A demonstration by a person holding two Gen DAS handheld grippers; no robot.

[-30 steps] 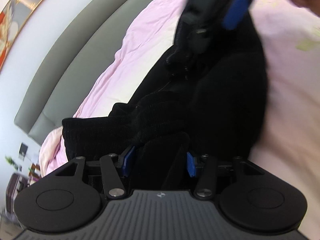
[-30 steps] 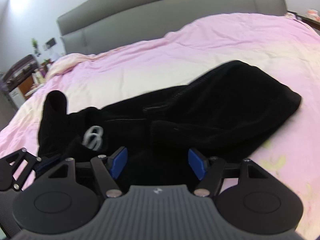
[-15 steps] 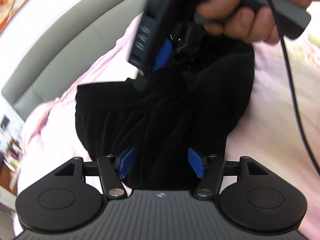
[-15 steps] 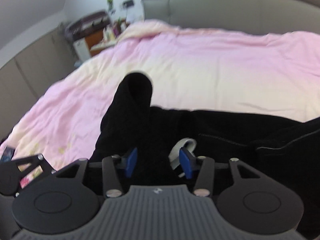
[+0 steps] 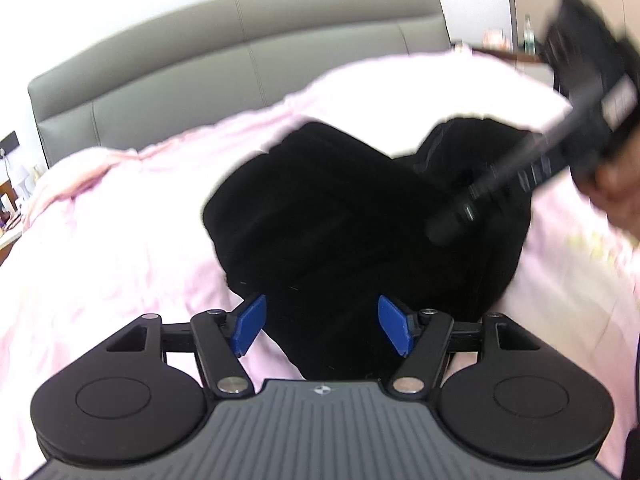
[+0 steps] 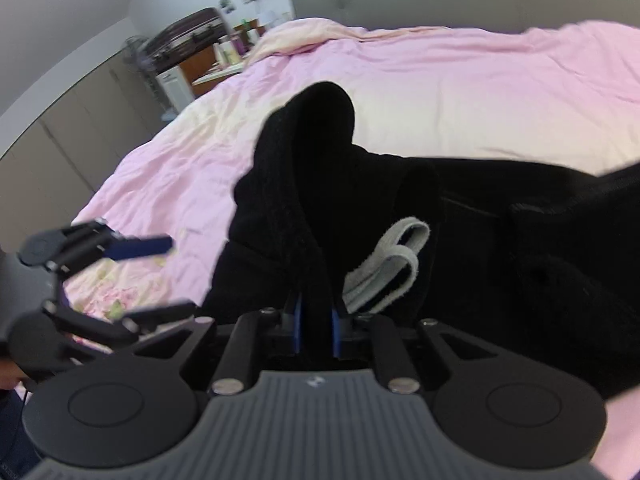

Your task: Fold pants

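Since a second ago our right gripper [image 6: 316, 330] has closed and is still pinching a fold of the black pants [image 5: 340, 216] while our left gripper [image 5: 322, 324] is opening, clear of them, on the pink bedcover [image 5: 120, 220] near the headboard [image 5: 240, 52]

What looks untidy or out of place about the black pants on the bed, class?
The black pants lie bunched on the pink duvet, not flat. A grey drawstring loop sticks out, and a ridge of cloth stands up, pinched in the right tool.
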